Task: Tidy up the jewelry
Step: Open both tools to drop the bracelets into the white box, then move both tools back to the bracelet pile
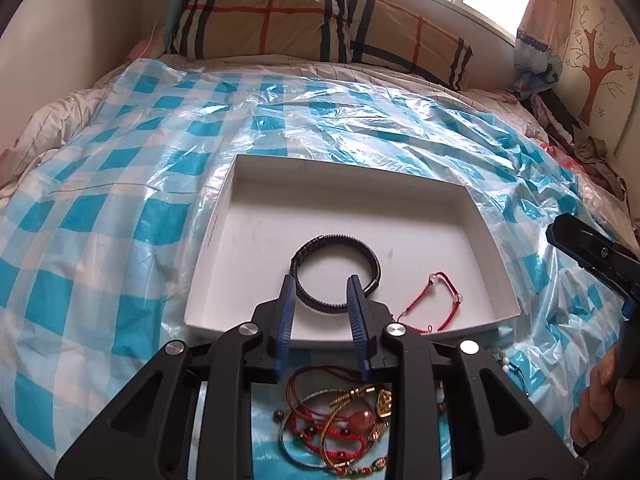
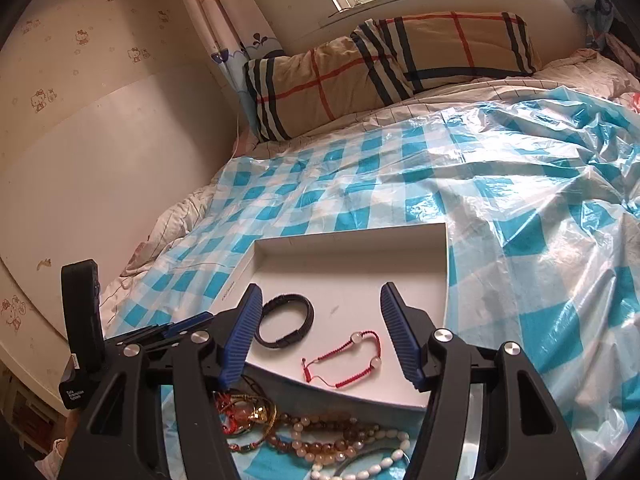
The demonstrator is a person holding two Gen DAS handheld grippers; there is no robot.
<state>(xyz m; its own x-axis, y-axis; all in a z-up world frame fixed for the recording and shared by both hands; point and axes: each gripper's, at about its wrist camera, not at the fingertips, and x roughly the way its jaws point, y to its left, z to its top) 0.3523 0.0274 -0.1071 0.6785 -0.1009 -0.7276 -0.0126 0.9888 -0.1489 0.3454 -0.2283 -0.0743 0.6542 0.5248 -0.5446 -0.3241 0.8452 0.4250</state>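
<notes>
A white shallow tray lies on the blue-checked plastic sheet. Inside it lie a black bracelet and a red cord bracelet with pale beads. My left gripper is open and empty, its fingertips just above the near side of the black bracelet. My right gripper is open wide and empty, above the tray's near edge over both bracelets. A pile of tangled jewelry lies on the sheet in front of the tray, below both grippers.
The blue-checked plastic sheet covers a bed. Plaid pillows lie at the head under a window. Walls stand close at the sides. The right gripper's body shows in the left view, the left gripper's body in the right view.
</notes>
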